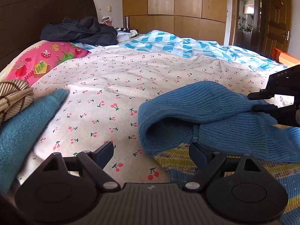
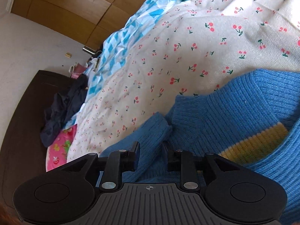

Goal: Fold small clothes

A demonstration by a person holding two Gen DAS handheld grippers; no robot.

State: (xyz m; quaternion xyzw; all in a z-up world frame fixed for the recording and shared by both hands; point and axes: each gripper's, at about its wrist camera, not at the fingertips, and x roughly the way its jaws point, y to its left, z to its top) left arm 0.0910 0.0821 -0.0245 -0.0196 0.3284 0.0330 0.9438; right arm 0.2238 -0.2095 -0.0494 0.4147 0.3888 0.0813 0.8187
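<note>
A small blue ribbed sweater (image 1: 215, 116) with yellow stripes lies on the cherry-print bedsheet (image 1: 116, 86). My left gripper (image 1: 151, 151) is open, low over the sheet at the sweater's left edge, its right finger against the knit. My right gripper (image 1: 270, 103) comes in from the right and pinches a fold of the sweater. In the right wrist view my right gripper (image 2: 151, 153) is shut on the blue sleeve (image 2: 150, 131), with the sweater's body and yellow band (image 2: 258, 142) to the right.
A teal knit garment (image 1: 24, 131) and a striped beige one (image 1: 13, 97) lie at the left. A pink pillow (image 1: 43, 60), dark clothes (image 1: 80, 31), a blue-checked quilt (image 1: 187, 45) and a wooden wardrobe (image 1: 174, 3) lie farther back.
</note>
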